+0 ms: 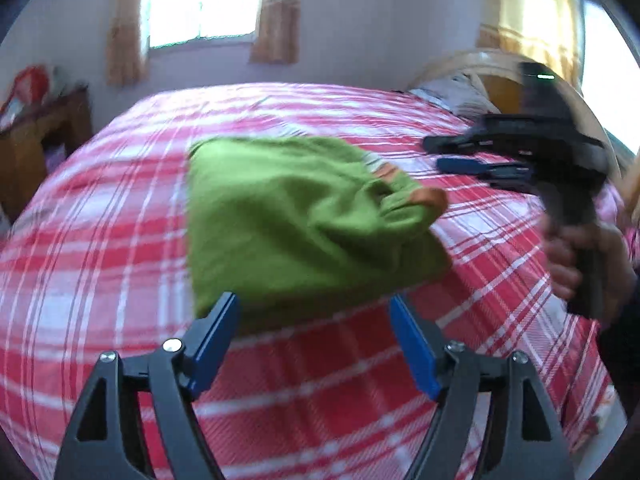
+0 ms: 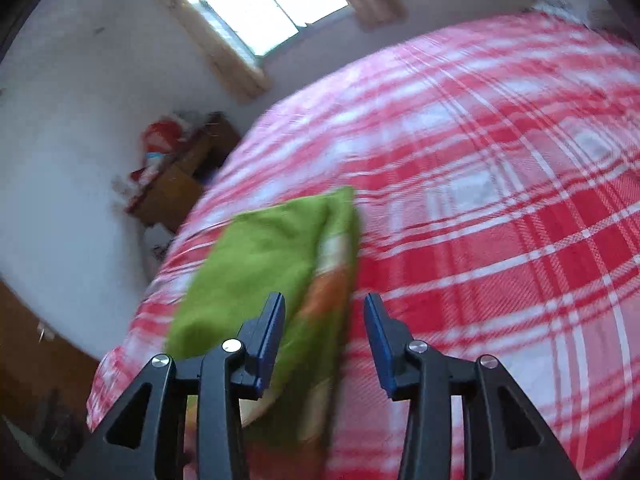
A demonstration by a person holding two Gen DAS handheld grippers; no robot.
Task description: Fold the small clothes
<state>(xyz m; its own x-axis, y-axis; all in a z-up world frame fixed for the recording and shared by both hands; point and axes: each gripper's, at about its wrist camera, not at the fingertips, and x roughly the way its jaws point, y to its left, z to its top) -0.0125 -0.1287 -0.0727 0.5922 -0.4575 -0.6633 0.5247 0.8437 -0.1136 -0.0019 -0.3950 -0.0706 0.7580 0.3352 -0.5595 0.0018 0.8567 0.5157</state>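
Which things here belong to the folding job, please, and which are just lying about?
Job:
- green garment, lying folded on the checked bedspread
- left claw, open
- right claw, open

Lying about:
- wooden cabinet with red clutter on top
- curtains
- pillow

Small green garment (image 1: 304,224) with orange-and-white trim, folded into a compact bundle, flat on the plaid bedspread (image 1: 120,208)

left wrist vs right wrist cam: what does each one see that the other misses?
Left wrist only: the right gripper seen from outside, the hand holding it, a wooden headboard.
Right wrist only: the garment's orange and white striped side.
Both: the green garment lying on the red plaid bedspread, a curtained window, each camera's own open blue pads.
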